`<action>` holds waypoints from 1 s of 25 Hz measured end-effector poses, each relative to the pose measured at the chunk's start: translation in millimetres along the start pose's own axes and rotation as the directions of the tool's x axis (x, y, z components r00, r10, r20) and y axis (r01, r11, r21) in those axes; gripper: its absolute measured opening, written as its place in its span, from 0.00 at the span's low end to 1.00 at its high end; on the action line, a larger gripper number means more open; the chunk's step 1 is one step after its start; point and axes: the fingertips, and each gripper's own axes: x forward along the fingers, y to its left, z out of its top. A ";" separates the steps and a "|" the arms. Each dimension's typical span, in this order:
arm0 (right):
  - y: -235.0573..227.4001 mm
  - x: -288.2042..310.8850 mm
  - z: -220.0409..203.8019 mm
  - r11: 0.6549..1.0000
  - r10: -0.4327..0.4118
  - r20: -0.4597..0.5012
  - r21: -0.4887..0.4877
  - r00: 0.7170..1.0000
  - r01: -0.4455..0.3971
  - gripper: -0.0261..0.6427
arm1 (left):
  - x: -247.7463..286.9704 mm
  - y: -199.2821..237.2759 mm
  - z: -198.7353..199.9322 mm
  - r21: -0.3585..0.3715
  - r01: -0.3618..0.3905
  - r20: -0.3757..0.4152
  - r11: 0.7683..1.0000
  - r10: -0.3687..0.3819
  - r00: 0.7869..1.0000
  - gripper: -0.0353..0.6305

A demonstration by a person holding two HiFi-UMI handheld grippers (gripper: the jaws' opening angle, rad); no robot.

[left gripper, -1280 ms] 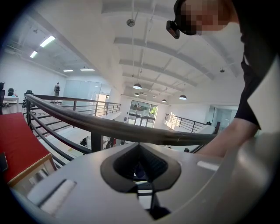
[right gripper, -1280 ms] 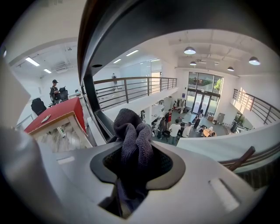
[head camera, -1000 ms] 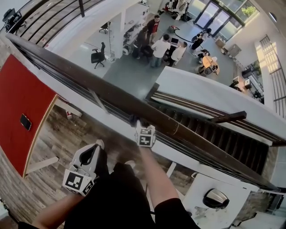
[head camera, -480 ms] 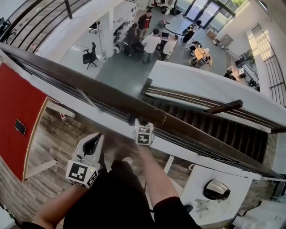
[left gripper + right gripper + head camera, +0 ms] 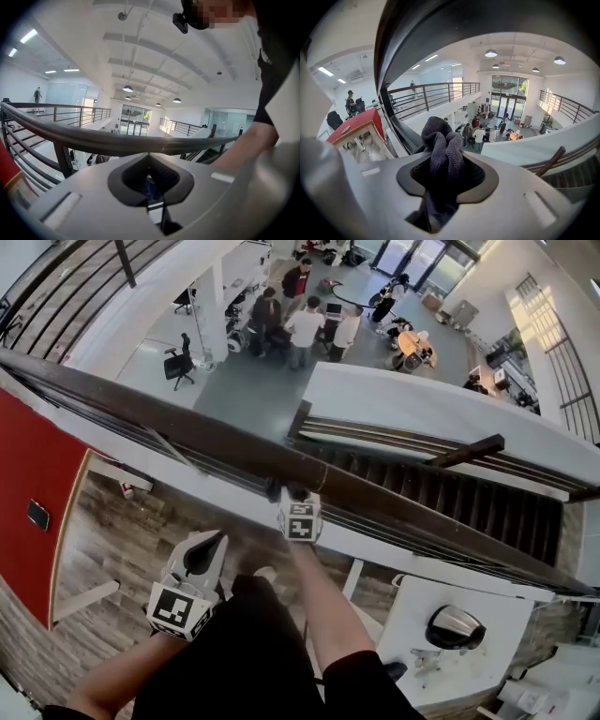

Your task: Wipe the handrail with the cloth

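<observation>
Cloth pressed to the handrail by the right gripper

The dark knitted cloth (image 5: 443, 152) is bunched between the jaws of the right gripper (image 5: 289, 493), which are clamped on it, with a wad sticking out past the tips. In the head view the gripper's tip and the cloth sit against the near edge of the dark wooden handrail (image 5: 202, 439), about midway along its visible run, the marker cube just below it. In the right gripper view the rail arches close overhead. The left gripper (image 5: 212, 544) hangs lower and to the left, clear of the rail, above the wood floor (image 5: 122, 540), its jaws closed together with nothing held. Beyond the rail, far down, a group of people (image 5: 300, 320) stands on a grey floor, and a red panel (image 5: 28, 474) lies at the left edge.
</observation>
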 end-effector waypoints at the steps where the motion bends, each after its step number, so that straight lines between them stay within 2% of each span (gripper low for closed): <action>1: -1.4 -0.7 -0.4 1.000 0.002 -0.002 -0.002 1.000 -0.002 0.22 | 0.7 -2.7 0.3 0.001 0.004 0.001 1.000 -0.004 1.000 0.05; 13: -25.9 -16.1 -8.6 1.000 -0.019 -0.005 0.006 1.000 0.019 0.22 | 5.9 -26.1 -9.8 -0.022 0.037 -0.016 0.999 -0.038 0.999 0.05; 25: -60.9 -37.9 -23.9 0.996 -0.076 -0.011 0.050 0.997 0.077 0.22 | 13.4 -48.6 -13.4 -0.017 0.089 -0.029 0.996 -0.090 0.996 0.05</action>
